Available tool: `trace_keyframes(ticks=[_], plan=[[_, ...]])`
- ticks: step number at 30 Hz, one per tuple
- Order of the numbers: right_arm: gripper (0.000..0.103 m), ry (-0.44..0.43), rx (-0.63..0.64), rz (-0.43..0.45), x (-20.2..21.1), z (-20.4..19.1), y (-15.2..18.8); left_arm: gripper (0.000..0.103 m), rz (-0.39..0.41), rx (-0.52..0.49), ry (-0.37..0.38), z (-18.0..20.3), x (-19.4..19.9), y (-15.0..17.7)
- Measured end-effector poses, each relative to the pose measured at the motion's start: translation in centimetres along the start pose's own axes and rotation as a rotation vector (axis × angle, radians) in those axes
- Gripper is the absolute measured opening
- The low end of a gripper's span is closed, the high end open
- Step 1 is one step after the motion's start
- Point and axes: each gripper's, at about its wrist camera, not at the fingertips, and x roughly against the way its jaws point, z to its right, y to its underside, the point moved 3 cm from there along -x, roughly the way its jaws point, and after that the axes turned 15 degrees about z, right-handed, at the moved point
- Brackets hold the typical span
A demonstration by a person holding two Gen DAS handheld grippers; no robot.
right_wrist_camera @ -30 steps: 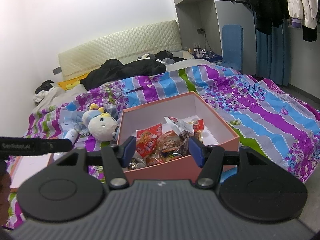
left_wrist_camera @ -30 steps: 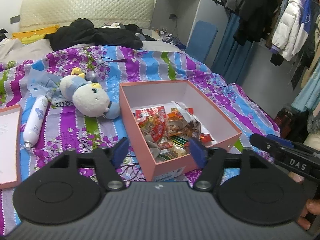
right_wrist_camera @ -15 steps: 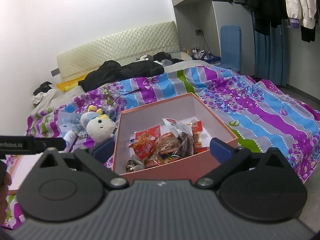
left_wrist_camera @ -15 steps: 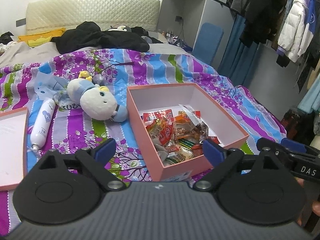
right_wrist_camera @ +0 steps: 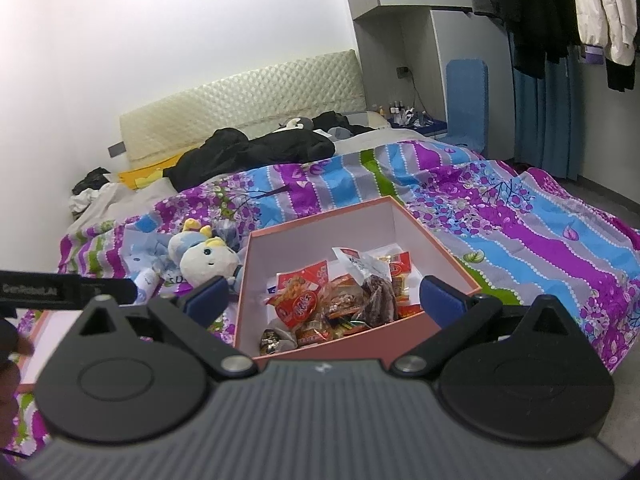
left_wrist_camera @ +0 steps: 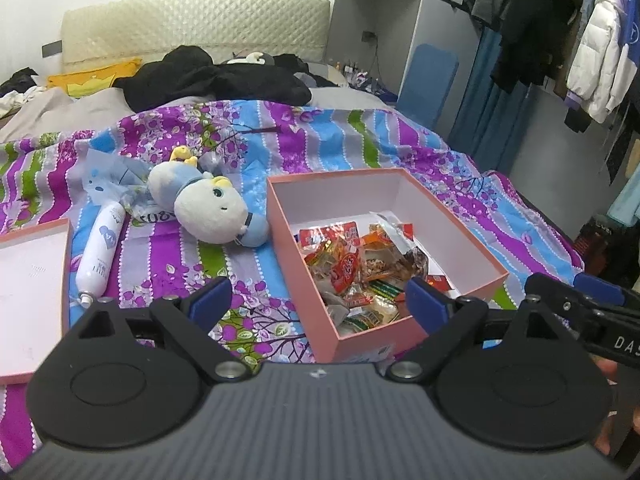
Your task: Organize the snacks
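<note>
The bed (left_wrist_camera: 460, 168), spread with a striped floral cover, bears every item in view. A pink box (left_wrist_camera: 448, 224) stands open on it, near the foot edge. The box lid (left_wrist_camera: 36, 280), or what appears to be it, lies inner side up well to the left. A plush toy (left_wrist_camera: 208, 208) rests just beside the box's left wall, with a white tube (left_wrist_camera: 100, 256) further left.

The snacks (left_wrist_camera: 360, 272) lie heaped in the near half of the box; the far half is bare. No packet shows on the cover outside the box.

The left gripper (left_wrist_camera: 318, 300) and the right gripper (right_wrist_camera: 322, 294) both hover short of the box's near wall, fingers spread wide, holding nothing.

Judgement: the scene fits either a heap awaiting sorting or a box already filled and awaiting its lid. A reach into the heap would call for a descent over the near wall and a closure on one packet only, since the crinkled wrappers overlap.
</note>
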Motion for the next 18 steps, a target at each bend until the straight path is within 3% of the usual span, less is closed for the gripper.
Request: trace_keyframes(ticks=[18], plan=[[0.103, 0.000, 0.001, 0.001, 0.37, -0.27, -0.30, 0.096, 0.021, 0.010, -0.017, -0.15, 0.74, -0.14]])
